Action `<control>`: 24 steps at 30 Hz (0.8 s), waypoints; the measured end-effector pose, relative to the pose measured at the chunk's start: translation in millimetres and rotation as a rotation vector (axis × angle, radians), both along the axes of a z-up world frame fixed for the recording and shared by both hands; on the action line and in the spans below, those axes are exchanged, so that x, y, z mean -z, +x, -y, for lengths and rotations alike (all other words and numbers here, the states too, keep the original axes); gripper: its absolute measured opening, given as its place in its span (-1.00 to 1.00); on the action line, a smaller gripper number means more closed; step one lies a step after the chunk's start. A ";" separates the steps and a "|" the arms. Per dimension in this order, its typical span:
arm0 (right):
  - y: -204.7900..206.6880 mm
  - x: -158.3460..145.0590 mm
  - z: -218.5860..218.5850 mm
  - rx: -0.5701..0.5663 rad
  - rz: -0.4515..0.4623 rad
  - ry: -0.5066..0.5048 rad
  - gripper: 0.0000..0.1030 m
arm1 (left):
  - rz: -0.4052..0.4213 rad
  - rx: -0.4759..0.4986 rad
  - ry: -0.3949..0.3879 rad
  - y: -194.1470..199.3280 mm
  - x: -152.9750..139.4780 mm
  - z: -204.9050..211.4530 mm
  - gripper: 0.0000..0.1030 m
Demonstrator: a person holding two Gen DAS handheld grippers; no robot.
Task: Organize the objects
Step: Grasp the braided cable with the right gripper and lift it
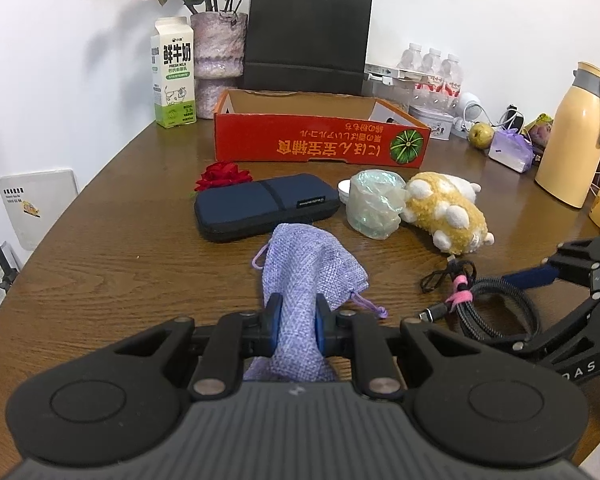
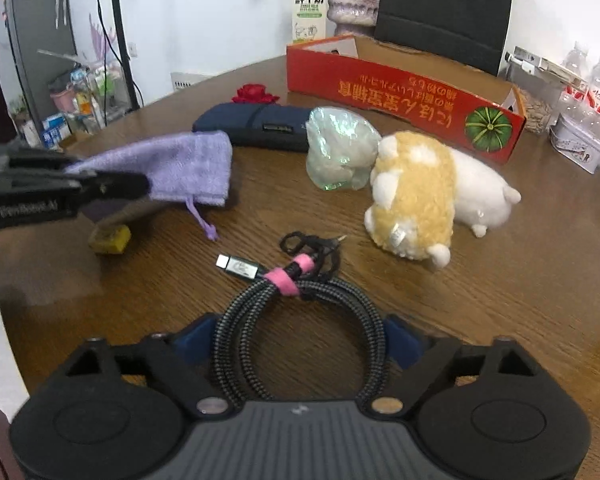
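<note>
Where plush toy (image 2: pixel 416 196) lies, cable (image 2: pixel 300 312) beside

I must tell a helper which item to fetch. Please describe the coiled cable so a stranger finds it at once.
Start at the red cardboard box on the brown table. In front of it lies a yellow and white plush toy; the coiled cable lies nearer still. Only it is black braided cord, bound by a pink strap.

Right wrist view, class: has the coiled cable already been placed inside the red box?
No: the coiled cable lies on the wooden table between the right gripper's open fingers, apart from the red box.
</note>
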State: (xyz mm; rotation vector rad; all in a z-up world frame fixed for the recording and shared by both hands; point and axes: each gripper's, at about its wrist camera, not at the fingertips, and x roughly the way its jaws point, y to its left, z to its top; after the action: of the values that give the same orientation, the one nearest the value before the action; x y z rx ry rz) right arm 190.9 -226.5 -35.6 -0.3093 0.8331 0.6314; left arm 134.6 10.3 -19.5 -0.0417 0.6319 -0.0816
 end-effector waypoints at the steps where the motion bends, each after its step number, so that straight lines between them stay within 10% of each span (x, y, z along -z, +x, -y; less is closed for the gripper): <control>1: -3.1 -1.0 -1.8 0.004 0.029 -0.016 0.68 | 0.000 0.001 -0.002 -0.1 -0.1 -0.3 -0.69; 11: -18.4 -25.0 -2.8 -0.002 0.171 0.034 0.59 | 0.025 0.006 -0.005 -0.3 -8.8 0.2 -0.69; 24: 10.9 -9.6 -10.6 -0.113 -0.078 -0.154 0.97 | 0.014 -0.008 -0.009 -2.4 -5.8 -1.9 -0.69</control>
State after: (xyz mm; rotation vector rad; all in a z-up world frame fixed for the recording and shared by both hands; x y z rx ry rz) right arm 201.7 -215.9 -26.0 -0.4765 0.9458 0.6891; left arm 132.2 12.2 -13.7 -0.0518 0.6178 -0.0770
